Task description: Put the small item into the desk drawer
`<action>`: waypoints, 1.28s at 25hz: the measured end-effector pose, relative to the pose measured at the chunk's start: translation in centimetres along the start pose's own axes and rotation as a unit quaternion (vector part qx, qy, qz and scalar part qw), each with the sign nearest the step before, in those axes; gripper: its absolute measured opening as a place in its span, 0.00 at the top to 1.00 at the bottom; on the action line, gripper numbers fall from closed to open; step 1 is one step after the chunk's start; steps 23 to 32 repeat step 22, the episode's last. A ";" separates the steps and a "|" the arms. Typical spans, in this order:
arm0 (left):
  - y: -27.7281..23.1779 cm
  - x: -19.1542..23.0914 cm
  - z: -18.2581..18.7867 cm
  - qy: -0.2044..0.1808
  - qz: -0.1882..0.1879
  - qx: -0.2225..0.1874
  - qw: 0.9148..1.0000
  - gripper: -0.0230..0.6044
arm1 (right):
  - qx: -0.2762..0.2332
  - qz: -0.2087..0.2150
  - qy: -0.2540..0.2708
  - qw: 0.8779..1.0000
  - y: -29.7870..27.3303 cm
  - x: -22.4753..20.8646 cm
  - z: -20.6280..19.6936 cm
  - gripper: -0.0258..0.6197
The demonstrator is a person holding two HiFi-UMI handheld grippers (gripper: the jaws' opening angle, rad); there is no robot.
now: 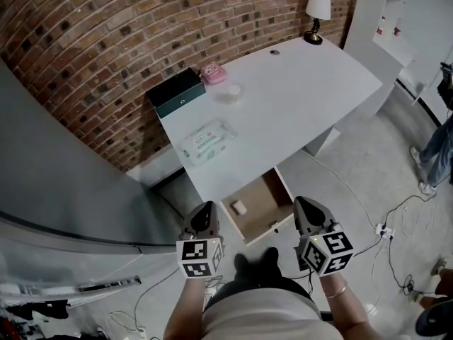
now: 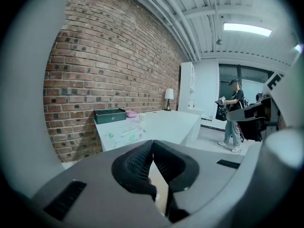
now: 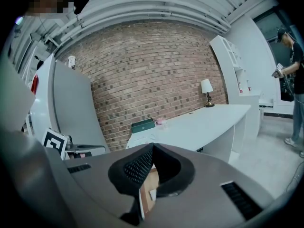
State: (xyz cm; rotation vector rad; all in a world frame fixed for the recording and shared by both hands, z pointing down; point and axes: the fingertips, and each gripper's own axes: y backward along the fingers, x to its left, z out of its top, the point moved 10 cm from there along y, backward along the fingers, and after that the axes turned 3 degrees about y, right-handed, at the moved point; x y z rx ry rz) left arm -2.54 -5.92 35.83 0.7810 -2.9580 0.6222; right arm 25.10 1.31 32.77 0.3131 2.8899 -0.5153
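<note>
The desk drawer (image 1: 267, 198) stands pulled out from the white desk (image 1: 297, 98), its wooden bottom showing. A small white item (image 1: 239, 207) lies inside it near the left wall. My left gripper (image 1: 204, 208) hangs just left of the drawer front, my right gripper (image 1: 305, 204) just right of it, both close to the person's body. In the left gripper view the left gripper (image 2: 152, 144) is shut, pads meeting, nothing held. In the right gripper view the right gripper (image 3: 153, 148) is shut and empty too; below its tips the small item (image 3: 152, 194) shows in the drawer.
On the desk sit a dark green box (image 1: 177, 91), a pink object (image 1: 212, 72), a small white cup (image 1: 233, 91), a wipes pack (image 1: 206, 140) and a lamp (image 1: 317, 13). A person (image 1: 435, 154) stands at the right. Cables (image 1: 386, 229) trail over the floor.
</note>
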 end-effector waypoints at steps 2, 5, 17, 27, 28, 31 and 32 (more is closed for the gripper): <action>0.0 0.1 0.1 -0.001 0.002 0.000 1.000 0.93 | -0.001 0.001 0.003 1.000 -0.2 0.0 0.2 0.95; 0.0 0.5 0.3 -0.002 0.005 -0.002 1.000 0.93 | -0.001 0.001 0.007 1.000 -0.6 0.1 0.4 0.95; 0.0 2.1 0.7 0.008 0.010 -0.006 1.000 0.93 | -0.006 -0.014 0.018 1.000 -2.0 0.3 1.7 0.95; -0.1 3.1 0.4 0.011 0.009 -0.004 1.000 0.93 | -0.004 -0.018 0.017 1.000 -2.6 0.7 1.4 0.95; -0.1 3.1 0.4 0.011 0.009 -0.004 1.000 0.93 | -0.004 -0.018 0.017 1.000 -2.6 0.7 1.4 0.95; -0.1 3.1 0.4 0.011 0.009 -0.004 1.000 0.93 | -0.004 -0.018 0.017 1.000 -2.6 0.7 1.4 0.95; -0.1 3.1 0.4 0.011 0.009 -0.004 1.000 0.93 | -0.004 -0.018 0.017 1.000 -2.6 0.7 1.4 0.95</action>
